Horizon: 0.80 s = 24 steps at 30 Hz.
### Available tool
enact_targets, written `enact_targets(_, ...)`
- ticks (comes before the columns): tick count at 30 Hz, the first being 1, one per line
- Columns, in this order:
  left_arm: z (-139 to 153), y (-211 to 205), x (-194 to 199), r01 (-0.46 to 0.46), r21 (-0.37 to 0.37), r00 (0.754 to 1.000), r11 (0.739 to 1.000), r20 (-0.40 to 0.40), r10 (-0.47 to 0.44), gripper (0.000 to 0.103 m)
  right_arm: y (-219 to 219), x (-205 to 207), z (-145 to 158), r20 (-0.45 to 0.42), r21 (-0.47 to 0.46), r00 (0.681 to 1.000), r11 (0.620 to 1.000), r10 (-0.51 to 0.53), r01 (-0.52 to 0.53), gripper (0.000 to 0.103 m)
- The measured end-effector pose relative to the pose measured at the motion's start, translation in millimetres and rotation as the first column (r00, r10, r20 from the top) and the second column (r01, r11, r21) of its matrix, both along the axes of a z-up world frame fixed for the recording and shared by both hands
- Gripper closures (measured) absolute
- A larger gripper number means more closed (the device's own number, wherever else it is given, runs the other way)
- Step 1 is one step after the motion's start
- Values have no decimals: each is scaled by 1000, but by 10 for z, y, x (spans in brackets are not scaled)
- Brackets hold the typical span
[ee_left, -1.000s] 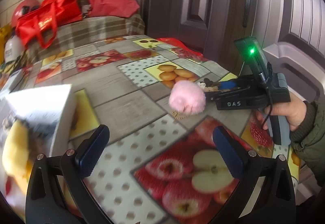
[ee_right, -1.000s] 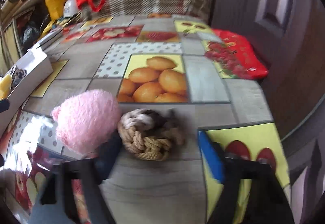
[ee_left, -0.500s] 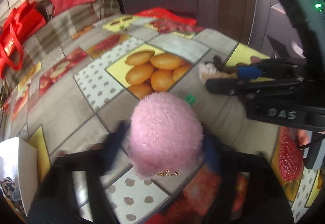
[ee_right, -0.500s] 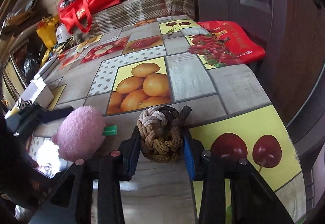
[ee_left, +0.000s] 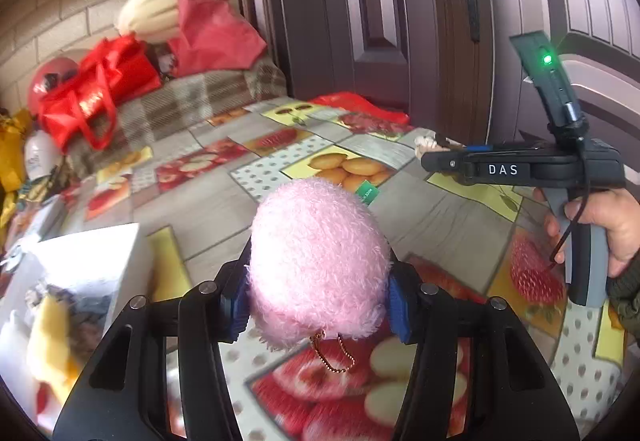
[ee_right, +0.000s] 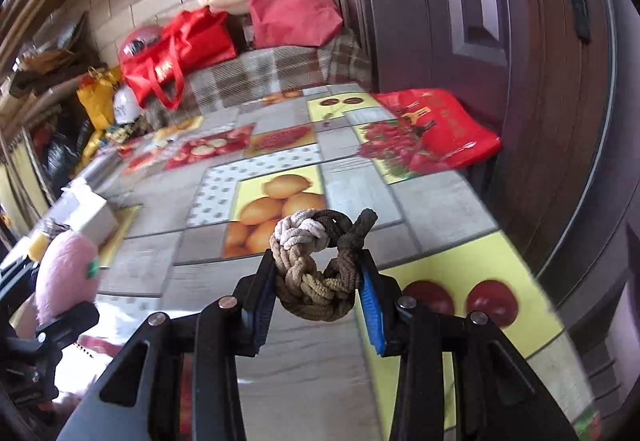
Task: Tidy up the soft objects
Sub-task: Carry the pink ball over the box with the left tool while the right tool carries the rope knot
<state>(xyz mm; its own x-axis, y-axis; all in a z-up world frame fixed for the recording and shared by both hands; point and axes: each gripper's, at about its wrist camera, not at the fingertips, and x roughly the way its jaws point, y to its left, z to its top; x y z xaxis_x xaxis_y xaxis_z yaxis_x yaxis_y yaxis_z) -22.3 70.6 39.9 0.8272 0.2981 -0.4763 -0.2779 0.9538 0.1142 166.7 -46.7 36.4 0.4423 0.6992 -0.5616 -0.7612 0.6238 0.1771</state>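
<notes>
Above the counter [ee_left: 224, 201], a fluffy pink pompom [ee_left: 318, 261] is clamped between the blue pads of the left hand-held gripper [ee_left: 316, 301], a gold bead chain [ee_left: 332, 355] hanging beneath it. A braided rope knot [ee_right: 318, 273] is gripped in the right hand-held gripper [ee_right: 318, 301], raised off the fruit-patterned cloth. A white box [ee_left: 88, 261] is seen at the left, with red bags [ee_right: 176, 45] piled beyond.
</notes>
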Motion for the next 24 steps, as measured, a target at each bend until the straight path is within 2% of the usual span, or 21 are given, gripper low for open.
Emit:
enact_targets(2,27,3,-211,-21,13,999,1000,28,21,49,-6,-51,-18,-43,26,999,1000,16,-15,65)
enact_targets(3,34,18,-308,-31,13,999,999,37,31,49,1,-108,-3,-35,30,999,999,19,-18,65)
enact_targets(6,47,74,-553,-62,5,997,998,55,61,49,44,-384,77,55,35,998,999,36,-38,64)
enact_targets(14,79,320,-1106,-159,-42,980,986,113,163,49,338,-1101,140,159,57,973,983,165,-176,64)
enact_targets(24,86,581,-1526,-251,-53,951,966,174,257,49,802,-1727,139,211,56,930,946,301,-319,64)
